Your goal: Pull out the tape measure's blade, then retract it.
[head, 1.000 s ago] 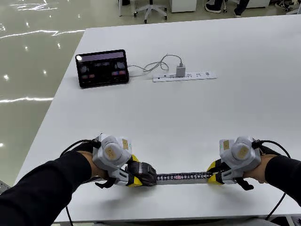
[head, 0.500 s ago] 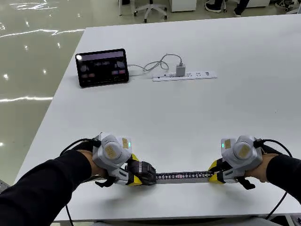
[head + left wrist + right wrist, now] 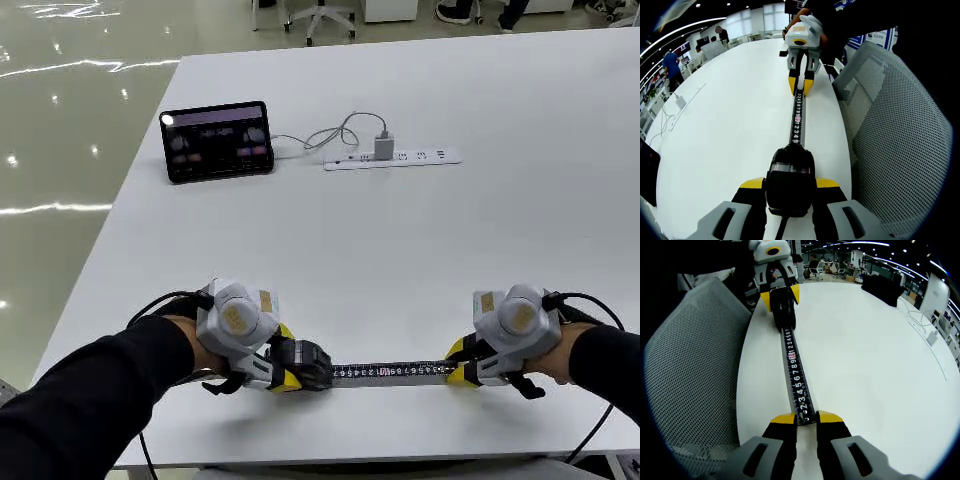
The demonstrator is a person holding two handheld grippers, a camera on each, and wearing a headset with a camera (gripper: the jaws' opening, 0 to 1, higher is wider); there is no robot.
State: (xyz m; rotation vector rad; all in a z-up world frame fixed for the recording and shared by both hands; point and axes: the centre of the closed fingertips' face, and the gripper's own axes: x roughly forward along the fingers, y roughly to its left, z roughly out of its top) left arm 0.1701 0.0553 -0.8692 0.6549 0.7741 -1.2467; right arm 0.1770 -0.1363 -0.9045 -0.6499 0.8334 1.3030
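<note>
My tape measure's blade (image 3: 390, 373) lies stretched low along the near edge of the tabletop (image 3: 420, 240). It reads a shade longer than a second ago, because my right claw (image 3: 803, 417), pinched shut on the blade's tip, has drawn further from the black case (image 3: 790, 180), which my left claw (image 3: 289, 362) clamps firmly. I judge the pull-out nearly done and the retraction yet to come. The only holder here is that case, with the rest of the blade presumably coiled inside.
</note>
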